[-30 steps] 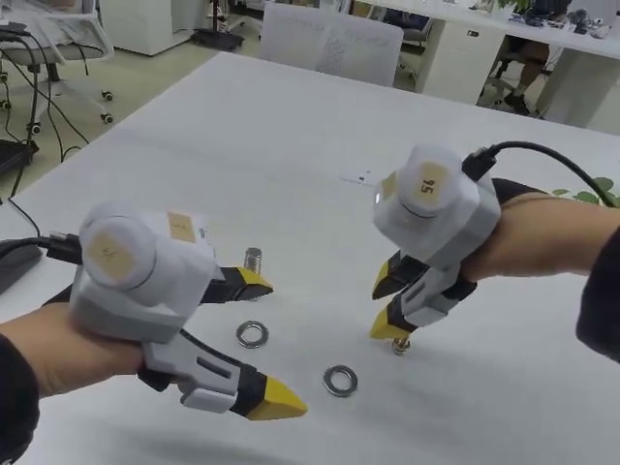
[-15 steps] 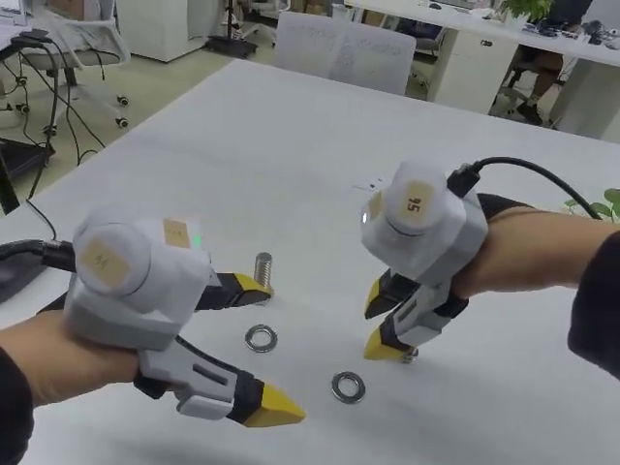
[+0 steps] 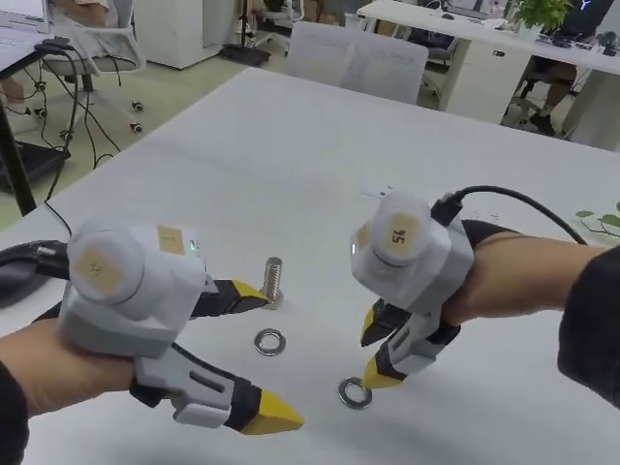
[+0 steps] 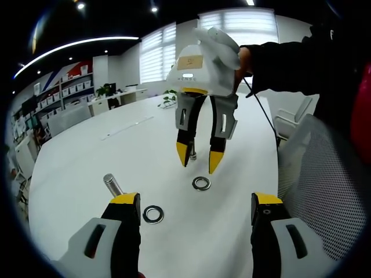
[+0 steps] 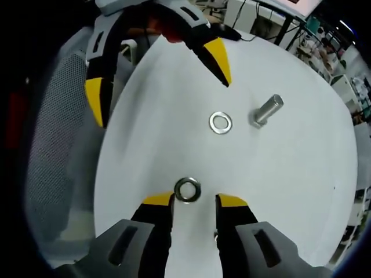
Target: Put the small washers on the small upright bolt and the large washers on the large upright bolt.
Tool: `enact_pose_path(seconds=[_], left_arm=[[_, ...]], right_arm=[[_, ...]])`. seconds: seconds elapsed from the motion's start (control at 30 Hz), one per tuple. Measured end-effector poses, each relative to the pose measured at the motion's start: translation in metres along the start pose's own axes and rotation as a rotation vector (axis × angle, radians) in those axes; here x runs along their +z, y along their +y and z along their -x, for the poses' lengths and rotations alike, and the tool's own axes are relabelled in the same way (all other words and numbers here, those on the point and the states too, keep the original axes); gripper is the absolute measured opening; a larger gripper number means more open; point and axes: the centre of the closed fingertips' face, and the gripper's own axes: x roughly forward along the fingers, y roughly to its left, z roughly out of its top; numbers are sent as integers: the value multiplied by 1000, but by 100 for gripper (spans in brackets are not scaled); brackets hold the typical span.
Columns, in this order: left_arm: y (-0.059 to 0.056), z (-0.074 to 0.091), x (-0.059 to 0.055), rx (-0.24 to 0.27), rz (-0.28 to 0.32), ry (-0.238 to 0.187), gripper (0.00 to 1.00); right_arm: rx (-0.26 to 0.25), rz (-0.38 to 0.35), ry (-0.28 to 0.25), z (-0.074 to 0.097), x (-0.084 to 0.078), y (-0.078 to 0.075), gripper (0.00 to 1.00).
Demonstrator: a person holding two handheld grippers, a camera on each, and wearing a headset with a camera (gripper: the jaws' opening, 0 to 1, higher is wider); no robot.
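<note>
My right gripper (image 3: 371,356) has left the small bolt (image 4: 193,154) and come toward me to the near washer (image 5: 188,189). A second ago its lower tip stood at that bolt; now it stands just beside the washer's rim.

The near washer lies flat on the tabletop (image 3: 291,165). In the right gripper view it sits just ahead of my tips, centred on the gap between them. The jaws are spread only a little and hold nothing.

The far washer (image 3: 269,341) also lies flat, near the foot of the large bolt (image 3: 274,281), which stands upright. My left gripper (image 3: 262,354) hangs spread wide and empty, with one tip beside the large bolt.

I judge the step in hand to be the pickup of the near washer. A thin flat ring will likely skid if I rush it. So I should lower until both tips touch the tabletop on either side of the rim, close slowly across its width, then lift straight up.

The two washers look alike to me, and I cannot tell which bolt this one suits. I should check its hole against the bolt before threading it on. The left gripper should stay clear of the path.
</note>
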Motion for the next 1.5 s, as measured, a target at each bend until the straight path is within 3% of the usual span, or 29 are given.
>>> enact_pose_path(seconds=[0.63,1.5], left_arm=[[-2,10,-6,31,30,-15,78],[-2,9,-8,30,40,-26,77]], right_arm=[[37,-9,44,-25,-8,9,29],[16,-10,48,-30,-9,9,25]])
